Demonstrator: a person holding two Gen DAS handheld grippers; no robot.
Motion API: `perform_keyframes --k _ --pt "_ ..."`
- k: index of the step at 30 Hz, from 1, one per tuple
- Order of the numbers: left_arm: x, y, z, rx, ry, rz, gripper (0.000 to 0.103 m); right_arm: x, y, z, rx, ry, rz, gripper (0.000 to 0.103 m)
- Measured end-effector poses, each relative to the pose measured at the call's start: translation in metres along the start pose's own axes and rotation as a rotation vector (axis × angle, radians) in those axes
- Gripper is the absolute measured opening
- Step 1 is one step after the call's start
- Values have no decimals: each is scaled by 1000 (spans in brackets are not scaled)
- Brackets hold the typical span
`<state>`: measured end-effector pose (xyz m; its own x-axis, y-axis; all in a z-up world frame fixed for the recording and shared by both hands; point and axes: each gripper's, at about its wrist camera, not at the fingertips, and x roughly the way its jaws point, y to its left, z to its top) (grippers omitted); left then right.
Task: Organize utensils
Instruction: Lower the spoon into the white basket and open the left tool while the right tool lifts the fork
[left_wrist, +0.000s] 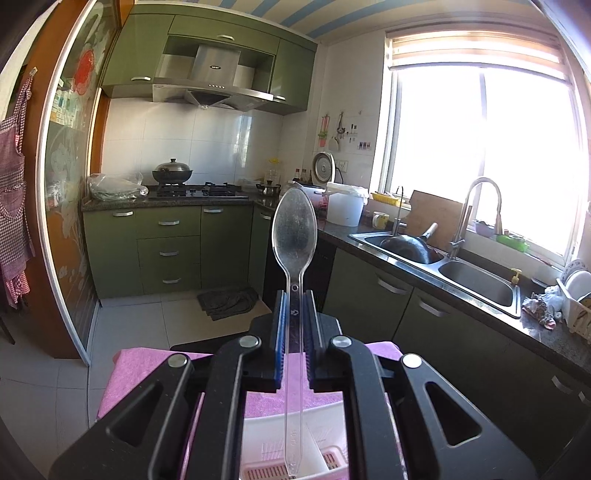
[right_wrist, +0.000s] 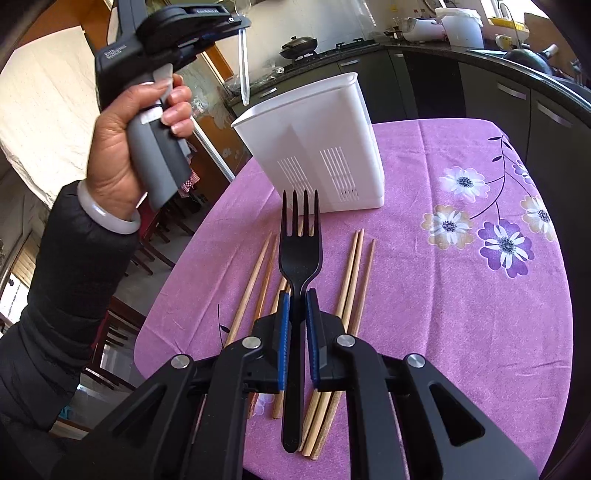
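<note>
Left claw (left_wrist: 294, 306) raised high, clamped; right claw (right_wrist: 297, 306) low, clamped.

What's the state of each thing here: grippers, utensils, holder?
Left gripper: shut on spoon.
Spoon: clear, held upright above holder.
Right gripper: shut on fork.
Fork: black, held over chopsticks.
Chopsticks: loose on tablecloth.
Holder: white, upright.

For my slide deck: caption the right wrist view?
Right claw grips a black fork above chopsticks; left claw dangles a clear spoon over the white holder.
</note>
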<state>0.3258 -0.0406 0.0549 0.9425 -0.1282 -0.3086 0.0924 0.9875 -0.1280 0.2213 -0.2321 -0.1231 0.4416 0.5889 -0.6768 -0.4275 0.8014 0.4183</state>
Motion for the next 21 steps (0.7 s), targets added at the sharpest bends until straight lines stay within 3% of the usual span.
perform_keyframes --k 6,14,18,21 --pt "22 5 -21 10 38 34 9 -5 -1 6 -3 -20 1 10" --pt "10 3 -44 38 136 46 9 -18 9 33 -45 -82 -21 10" --pt "4 4 -46 46 172 45 22 -31 17 58 -82 -135 -63 10" --pt "-2 6 -46 46 188 46 23 -40 22 80 -107 -178 -97 10"
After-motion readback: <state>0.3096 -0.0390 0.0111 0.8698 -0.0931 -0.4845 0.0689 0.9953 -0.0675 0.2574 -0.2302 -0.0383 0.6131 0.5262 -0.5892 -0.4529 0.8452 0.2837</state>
